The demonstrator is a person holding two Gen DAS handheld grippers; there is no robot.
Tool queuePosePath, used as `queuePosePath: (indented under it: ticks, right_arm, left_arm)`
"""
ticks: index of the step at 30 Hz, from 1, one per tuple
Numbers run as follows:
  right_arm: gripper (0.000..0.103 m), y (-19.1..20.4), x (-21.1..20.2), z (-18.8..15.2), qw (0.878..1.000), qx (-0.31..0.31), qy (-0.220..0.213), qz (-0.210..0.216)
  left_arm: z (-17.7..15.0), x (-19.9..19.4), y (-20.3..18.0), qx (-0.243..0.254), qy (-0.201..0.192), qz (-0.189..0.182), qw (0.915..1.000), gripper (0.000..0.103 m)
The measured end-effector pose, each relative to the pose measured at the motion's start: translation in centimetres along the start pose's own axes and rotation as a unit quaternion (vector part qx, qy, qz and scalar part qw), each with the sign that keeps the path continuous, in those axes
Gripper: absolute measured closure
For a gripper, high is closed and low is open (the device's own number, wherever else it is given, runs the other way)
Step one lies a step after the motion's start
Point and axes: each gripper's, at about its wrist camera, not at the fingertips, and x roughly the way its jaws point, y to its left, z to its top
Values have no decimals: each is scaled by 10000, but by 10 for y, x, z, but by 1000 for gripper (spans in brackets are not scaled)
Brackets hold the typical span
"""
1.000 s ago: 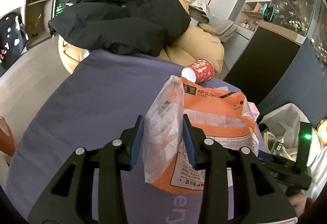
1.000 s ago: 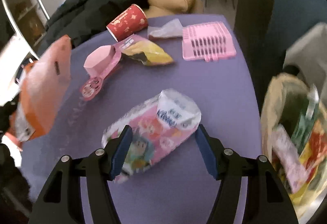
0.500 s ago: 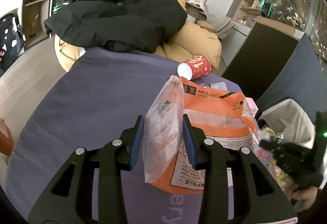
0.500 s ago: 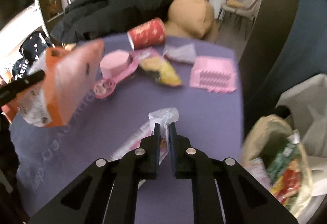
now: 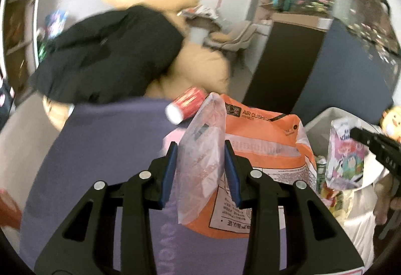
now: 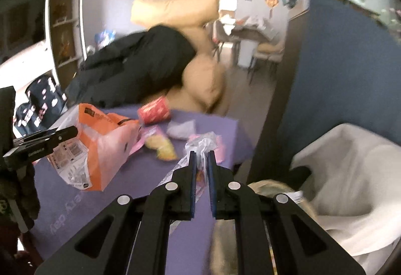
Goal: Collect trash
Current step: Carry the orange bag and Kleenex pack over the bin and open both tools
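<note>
Left gripper point(image 5: 200, 169): jaws clamped on the clear plastic edge of the orange bag point(image 5: 263, 174), which hangs free at the centre of the left wrist frame, above the purple surface point(image 5: 100, 162).
Right gripper point(image 6: 200, 169): jaws have just been closing and now pinch the crumpled top of the pink wrapper point(image 5: 345, 159); the wrapper hangs below them, at the right of the left wrist frame.
Trash bin point(image 6: 351, 162): white-lined, lower right of the right wrist frame; the left wrist view shows other wrappers already inside it.
Position of carried trash: the pink wrapper appears over the bin's mouth in the left wrist view; the orange bag is beside the bin, over the surface's right part.
Remaining trash: 1 red paper cup point(image 6: 154, 112) on its side, 1 yellow snack bag point(image 6: 163, 147) and 1 small clear packet point(image 6: 181, 128), all at the far end of the surface, mid-frame in the right wrist view.
Step in hand (judgement): carrying both pieces to the bin.
Technique: centre each piece above the liner opening before parting the jaws; release the pink wrapper first, since it is nearer.
Caution: the orange bag is wide and limp; lower its bottom edge inside the rim so that it does not drape over the liner's side.
</note>
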Motion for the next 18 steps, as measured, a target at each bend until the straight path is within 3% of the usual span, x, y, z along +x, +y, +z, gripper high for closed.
queuePosePath:
  ticks: [7,13,18]
  right_arm:
    - [93,-61,-44,1,9976,217,-450,-479]
    - [93,-107,-64,-13,9936,555,-643,-742]
    - [93,-131,-68,-29,9903,850,-694,-847]
  left_arm:
    - [23,5,-74,643,-178,-394,9970,69]
    - [23,25,-136,1135,56,-731,9908,69]
    - [17,37,-164,1376,216,-831,9868,69]
